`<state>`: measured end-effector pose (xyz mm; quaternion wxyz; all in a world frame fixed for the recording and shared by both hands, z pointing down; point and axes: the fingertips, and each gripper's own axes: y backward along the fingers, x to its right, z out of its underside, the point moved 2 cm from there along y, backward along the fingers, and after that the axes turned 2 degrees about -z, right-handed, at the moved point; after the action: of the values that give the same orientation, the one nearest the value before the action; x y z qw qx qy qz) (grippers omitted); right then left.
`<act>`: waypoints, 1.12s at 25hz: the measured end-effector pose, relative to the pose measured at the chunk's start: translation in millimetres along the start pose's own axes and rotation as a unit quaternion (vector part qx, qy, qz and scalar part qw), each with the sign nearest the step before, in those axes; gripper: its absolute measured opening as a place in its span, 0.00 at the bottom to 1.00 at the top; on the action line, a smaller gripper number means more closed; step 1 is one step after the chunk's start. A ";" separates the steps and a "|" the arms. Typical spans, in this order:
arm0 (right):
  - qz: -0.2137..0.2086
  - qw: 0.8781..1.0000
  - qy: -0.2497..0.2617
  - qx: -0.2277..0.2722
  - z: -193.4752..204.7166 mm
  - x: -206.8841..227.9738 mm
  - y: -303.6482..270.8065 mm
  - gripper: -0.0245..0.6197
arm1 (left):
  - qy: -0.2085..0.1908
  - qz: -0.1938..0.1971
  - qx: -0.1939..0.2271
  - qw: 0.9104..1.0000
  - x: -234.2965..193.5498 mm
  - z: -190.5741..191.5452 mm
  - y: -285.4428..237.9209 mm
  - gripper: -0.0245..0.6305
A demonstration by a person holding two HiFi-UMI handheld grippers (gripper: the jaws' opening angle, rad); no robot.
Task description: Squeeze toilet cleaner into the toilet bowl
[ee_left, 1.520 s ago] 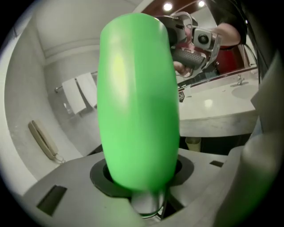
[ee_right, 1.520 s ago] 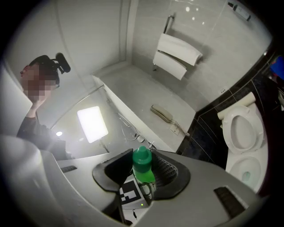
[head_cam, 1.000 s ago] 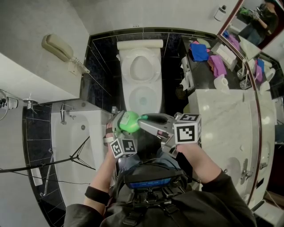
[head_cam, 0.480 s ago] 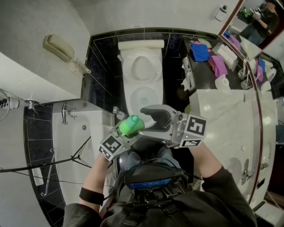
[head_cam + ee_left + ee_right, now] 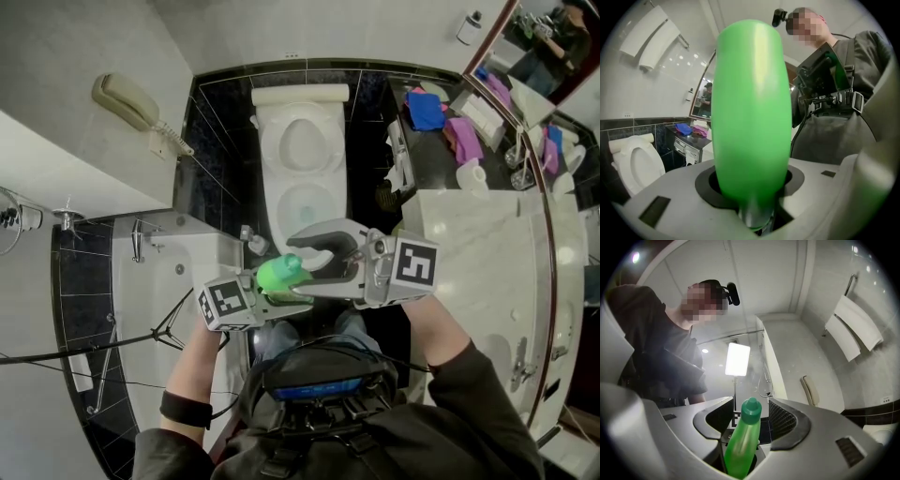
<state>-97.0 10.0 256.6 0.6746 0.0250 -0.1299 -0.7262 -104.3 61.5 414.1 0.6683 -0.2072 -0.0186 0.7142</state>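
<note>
A green toilet cleaner bottle with a green cap is gripped round its body by my left gripper, just above the person's lap. In the left gripper view the bottle fills the gap between the jaws, and the left gripper is shut on it. My right gripper comes in from the right, and the right gripper has the bottle's capped end between its jaws. Those jaws have just been closing, but gaps show on both sides of the cap. The white toilet stands ahead, lid up.
A white bathtub runs along the left, with a tripod over it. A wall phone hangs at upper left. To the right are a marble counter and a dark shelf with cloths.
The right jaws let go of the bottle's top and spread, then narrowed a little. My left gripper swung left and rolled, turning the bottle. Both grippers rose slightly.
</note>
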 end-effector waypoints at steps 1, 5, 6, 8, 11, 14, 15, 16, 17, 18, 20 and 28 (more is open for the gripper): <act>-0.003 1.000 0.000 -0.001 0.3 -0.6 -1.3 0.40 | 0.004 0.001 -0.001 1.000 0.4 -1.9 -0.4 0.33; -0.003 1.000 -0.006 -0.008 3.2 -0.8 -6.1 0.38 | -0.003 0.023 -0.009 1.000 5.6 -2.8 -3.4 0.33; -0.002 1.000 -0.009 -0.008 4.2 -0.5 -6.7 0.32 | -0.004 0.027 -0.008 1.000 6.7 -2.4 -4.6 0.33; 0.002 1.000 -0.017 -0.006 5.7 0.2 -6.4 0.29 | -0.002 0.020 -0.002 1.000 4.4 1.1 -6.8 0.33; 0.014 0.999 -0.039 -0.009 8.9 3.9 -3.8 0.29 | -0.003 -0.008 -0.009 1.000 -3.5 5.9 -9.1 0.33; 0.031 0.997 -0.073 -0.015 14.6 9.6 0.1 0.29 | -0.014 -0.062 -0.028 0.998 -15.8 6.5 -10.5 0.33; 0.038 0.996 -0.084 -0.017 16.8 11.7 1.9 0.28 | -0.020 -0.084 -0.034 0.996 -20.8 6.8 -11.0 0.33; 0.046 0.994 -0.093 -0.017 19.5 14.5 3.9 0.28 | -0.026 -0.108 -0.039 0.993 -26.5 8.3 -11.2 0.33; 0.057 0.993 -0.097 -0.017 22.8 18.4 6.4 0.28 | -0.033 -0.131 -0.044 0.990 -32.4 10.2 -10.9 0.33; 0.068 0.992 -0.101 -0.017 26.5 23.0 8.9 0.28 | -0.041 -0.156 -0.049 0.986 -38.4 12.1 -10.4 0.33; 0.088 0.989 -0.117 -0.021 33.1 29.5 12.7 0.28 | -0.058 -0.212 -0.058 0.974 -50.9 15.3 -8.4 0.33; 0.131 0.967 -0.217 -0.030 56.7 36.4 20.5 0.28 | -0.103 -0.404 -0.092 0.904 -86.0 42.7 5.0 0.33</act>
<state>-92.3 -18.2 320.9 0.7201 -0.1708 -0.2532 -0.6230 -121.0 -11.1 474.9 0.8717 -0.1676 -0.2353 0.3958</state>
